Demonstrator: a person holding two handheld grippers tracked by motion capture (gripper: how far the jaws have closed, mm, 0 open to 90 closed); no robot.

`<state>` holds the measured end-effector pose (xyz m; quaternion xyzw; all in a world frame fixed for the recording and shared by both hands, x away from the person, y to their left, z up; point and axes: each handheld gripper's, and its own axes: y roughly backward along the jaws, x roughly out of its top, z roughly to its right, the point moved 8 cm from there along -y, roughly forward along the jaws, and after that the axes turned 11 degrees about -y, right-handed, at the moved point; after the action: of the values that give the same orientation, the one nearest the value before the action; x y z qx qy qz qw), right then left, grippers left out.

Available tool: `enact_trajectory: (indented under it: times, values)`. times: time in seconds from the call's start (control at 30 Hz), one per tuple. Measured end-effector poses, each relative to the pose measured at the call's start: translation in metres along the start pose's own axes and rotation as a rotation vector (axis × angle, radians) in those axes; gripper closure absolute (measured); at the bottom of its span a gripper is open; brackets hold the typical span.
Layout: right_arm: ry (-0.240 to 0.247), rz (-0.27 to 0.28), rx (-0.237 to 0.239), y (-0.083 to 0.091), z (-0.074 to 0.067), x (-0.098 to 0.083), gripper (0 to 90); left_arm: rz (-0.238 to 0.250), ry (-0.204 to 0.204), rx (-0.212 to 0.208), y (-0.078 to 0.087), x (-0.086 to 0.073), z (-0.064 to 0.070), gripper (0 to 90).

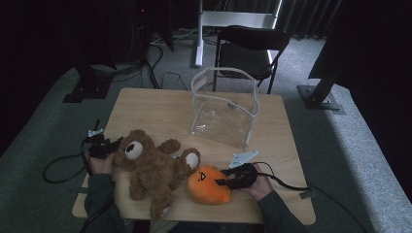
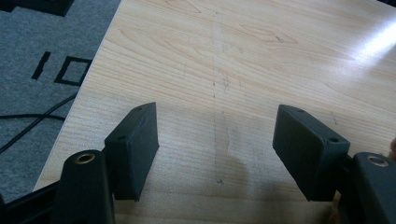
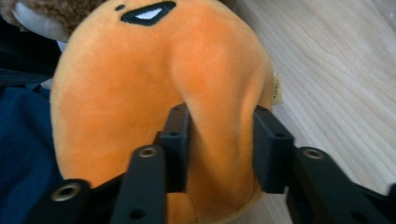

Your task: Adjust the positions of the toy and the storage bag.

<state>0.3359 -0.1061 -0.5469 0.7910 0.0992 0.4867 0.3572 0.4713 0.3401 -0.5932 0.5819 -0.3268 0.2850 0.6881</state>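
An orange plush toy (image 1: 209,187) with a black-and-white eye lies at the table's near edge, right of a brown teddy bear (image 1: 150,167). My right gripper (image 1: 222,180) comes in from its right side. In the right gripper view the two pads pinch a fold of the orange plush toy (image 3: 140,70), so the right gripper (image 3: 219,140) is shut on it. My left gripper (image 1: 115,144) sits by the teddy's head at the table's left edge. Seen in the left gripper view, the left gripper (image 2: 217,140) stands open over bare wood with nothing between its jaws.
A clear plastic bag (image 1: 223,109) with white trim stands open and upright at the back middle of the wooden table (image 1: 160,109). A black chair (image 1: 250,48) stands behind the table. Cables trail off both sides onto grey carpet. Bare tabletop (image 2: 233,56) lies ahead of the left gripper.
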Motion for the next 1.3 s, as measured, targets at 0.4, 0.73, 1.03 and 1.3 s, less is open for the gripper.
enact_trajectory:
  times: [0.4, 0.73, 1.03, 1.3]
  values:
    - [0.026, 0.053, -0.047, 0.020, 0.007, 0.004, 71.7, 0.002, 0.002, -0.002, 0.000, 0.000, 0.000, 31.8]
    - [-0.020, 0.092, -0.166, 0.045, 0.034, 0.001, 71.7, 0.001, 0.001, -0.002, 0.000, 0.000, 0.000, 31.8]
    - [-0.090, 0.141, -0.311, 0.080, 0.067, -0.007, 71.7, 0.001, 0.001, -0.002, 0.000, 0.000, 0.000, 31.8]
    - [-0.173, 0.177, -0.432, 0.114, 0.094, -0.022, 72.5, 0.001, 0.000, -0.002, 0.000, 0.000, 0.000, 31.8]
